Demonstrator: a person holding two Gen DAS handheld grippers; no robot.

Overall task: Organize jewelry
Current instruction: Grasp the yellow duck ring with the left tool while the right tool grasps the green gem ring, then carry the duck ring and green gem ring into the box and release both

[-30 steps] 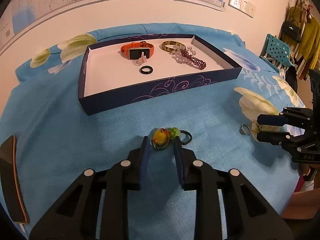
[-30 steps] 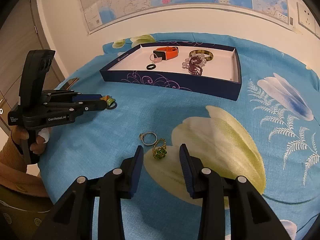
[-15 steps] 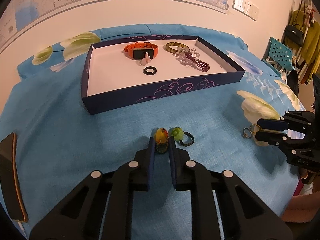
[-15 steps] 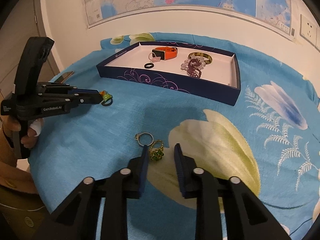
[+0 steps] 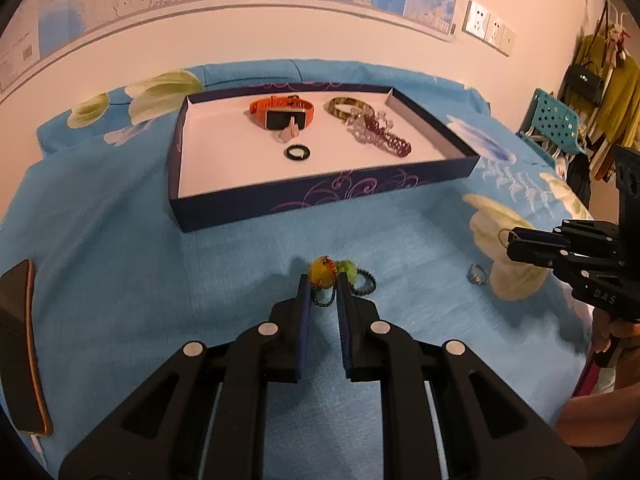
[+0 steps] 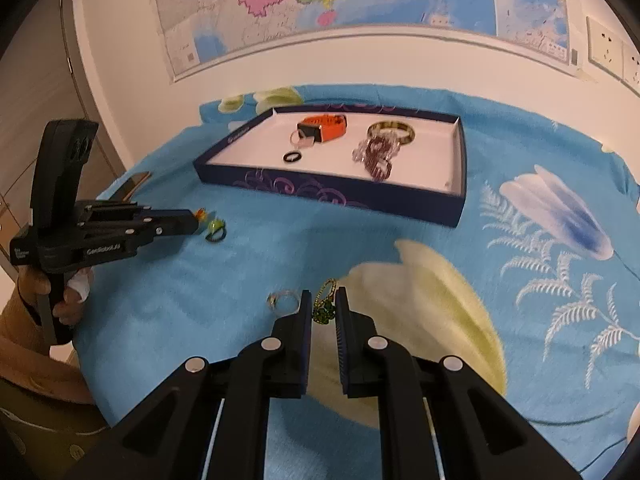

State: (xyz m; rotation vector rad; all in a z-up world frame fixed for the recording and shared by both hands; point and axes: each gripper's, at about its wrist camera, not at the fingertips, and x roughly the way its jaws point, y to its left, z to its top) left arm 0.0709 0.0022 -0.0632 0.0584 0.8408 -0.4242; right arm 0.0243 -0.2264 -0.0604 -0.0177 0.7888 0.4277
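Left claw is clamped on the yellow-bead braided ring, pinched at the fingertips and lifted just off the blue floral tablecloth covering the bench. The matching green-bead braided ring is left on the cloth, just beside the right fingertip. Right claw is clamped on the gold ring with green stone cluster, held between the pads; the same grip is seen from the left wrist view, gold loop protruding at the tips. A silver ring lies on the cloth just left of the right claw, apart from it. Further back, a shallow navy cardboard tray with white floor holds an orange smartwatch, a small black ring, a gold-brown bangle, and a purple-and-clear beaded bracelet. A dark phone with tan edge sits at the cloth's left edge.
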